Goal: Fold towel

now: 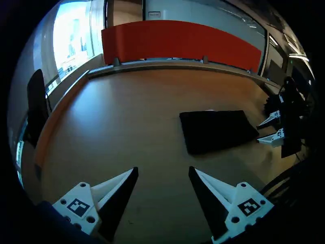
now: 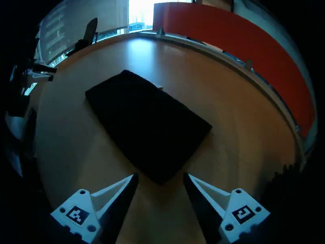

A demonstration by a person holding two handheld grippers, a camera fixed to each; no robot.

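The towel (image 2: 146, 130) is a black rectangle lying flat on the wooden worktop (image 2: 227, 101), and the bit that matters is how it sits to the right gripper (image 2: 159, 175). In the right gripper view its long axis runs from about 10 o'clock to 4 o'clock, so it's skewed to the gripper, not square on. One corner points back at 6 o'clock and sits just ahead of the gap between the fingers (image 2: 120, 191). It's near, but I can't tell if anything touches. Those fingers are spread wide with nothing in them.

The left gripper (image 1: 163, 167) is the far one. In the left gripper view the towel (image 1: 217, 130) lies at roughly 2 o'clock, well apart from the tips, with bare worktop between. Its fingers are wide and empty too.

My guess is that right is nearer, so it takes that corner first, and left has to swing over toward 2 o'clock.
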